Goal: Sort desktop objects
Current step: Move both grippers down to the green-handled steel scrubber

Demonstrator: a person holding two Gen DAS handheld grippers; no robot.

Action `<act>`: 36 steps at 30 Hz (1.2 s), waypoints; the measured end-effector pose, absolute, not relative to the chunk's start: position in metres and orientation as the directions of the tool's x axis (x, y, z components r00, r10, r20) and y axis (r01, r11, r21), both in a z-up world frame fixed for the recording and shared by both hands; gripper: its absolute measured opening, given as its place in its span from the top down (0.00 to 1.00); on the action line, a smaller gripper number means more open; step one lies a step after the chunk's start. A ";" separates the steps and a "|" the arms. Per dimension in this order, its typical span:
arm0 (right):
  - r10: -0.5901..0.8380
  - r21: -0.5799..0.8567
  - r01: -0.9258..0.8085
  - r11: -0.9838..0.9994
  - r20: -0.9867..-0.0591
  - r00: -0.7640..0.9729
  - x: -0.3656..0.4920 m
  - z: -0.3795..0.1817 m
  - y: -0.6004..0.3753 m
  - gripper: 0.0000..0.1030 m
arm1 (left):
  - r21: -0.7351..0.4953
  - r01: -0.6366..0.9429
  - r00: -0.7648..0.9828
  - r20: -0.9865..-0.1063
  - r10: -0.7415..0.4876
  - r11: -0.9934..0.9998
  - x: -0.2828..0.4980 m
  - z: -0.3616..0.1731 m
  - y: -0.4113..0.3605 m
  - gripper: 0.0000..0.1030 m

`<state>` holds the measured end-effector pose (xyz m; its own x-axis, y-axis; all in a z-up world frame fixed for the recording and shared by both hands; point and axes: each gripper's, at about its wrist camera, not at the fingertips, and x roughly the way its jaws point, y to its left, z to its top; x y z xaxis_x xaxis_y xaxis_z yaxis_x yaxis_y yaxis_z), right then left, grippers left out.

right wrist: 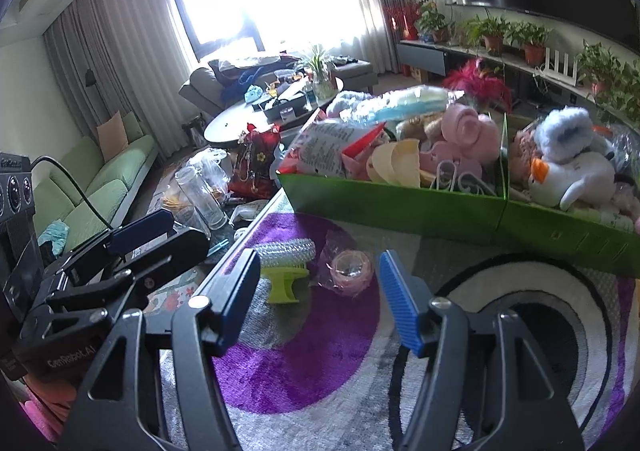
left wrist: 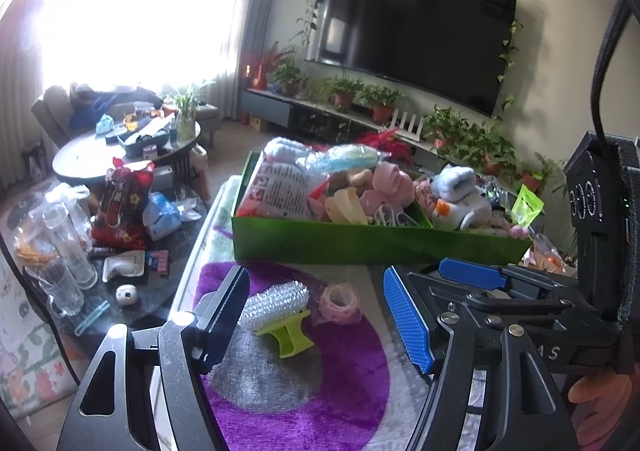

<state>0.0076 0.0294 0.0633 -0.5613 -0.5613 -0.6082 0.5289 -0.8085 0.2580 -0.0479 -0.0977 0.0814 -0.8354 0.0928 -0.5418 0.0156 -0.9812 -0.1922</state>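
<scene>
A yellow-green hair clip (left wrist: pixel 286 333) with a clear bristly roller (left wrist: pixel 276 297) lies on the purple patch of a fuzzy mat (left wrist: pixel 320 383). Next to it on the right is a pink roll in clear wrap (left wrist: pixel 340 303). Behind them stands a green box (left wrist: pixel 360 247) heaped with plush toys and pink items. My left gripper (left wrist: pixel 316 319) is open just short of the clip and roll, with nothing between its fingers. My right gripper (right wrist: pixel 320 303) is open too and faces the same clip (right wrist: pixel 284 279) and roll (right wrist: pixel 352 269). The grippers are side by side: the right one's blue pad (left wrist: pixel 472 275) shows beside the left.
The mat's left edge (right wrist: pixel 240 247) drops to a lower dark table with glass tumblers (left wrist: pixel 68 247), a red snack bag (left wrist: pixel 124 207) and packets. Farther off are a round coffee table (left wrist: pixel 120 147), a green sofa (right wrist: pixel 100 179), potted plants and a wall television (left wrist: pixel 420 39).
</scene>
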 end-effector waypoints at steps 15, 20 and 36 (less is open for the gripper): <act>-0.479 0.193 0.479 -0.856 -0.644 -0.597 0.010 0.046 0.027 0.38 | -0.167 0.194 -0.779 -0.625 -0.048 -0.967 -0.075 0.038 -0.129 0.32; -0.479 0.187 0.495 -0.849 -0.668 -0.569 0.013 0.034 0.017 0.38 | -0.159 0.229 -0.750 -0.658 -0.069 -0.960 -0.089 0.020 -0.134 0.32; -0.482 0.217 0.485 -0.847 -0.698 -0.530 0.009 0.016 0.011 0.38 | -0.184 0.306 -0.731 -0.674 -0.107 -0.934 -0.105 0.014 -0.149 0.32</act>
<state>0.0088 0.0107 0.0160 -0.5298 -0.4820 -0.6979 0.4847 -0.8473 0.2173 -0.1048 -0.1487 0.0142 -0.7307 -0.1067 -0.6743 0.3062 -0.9340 -0.1840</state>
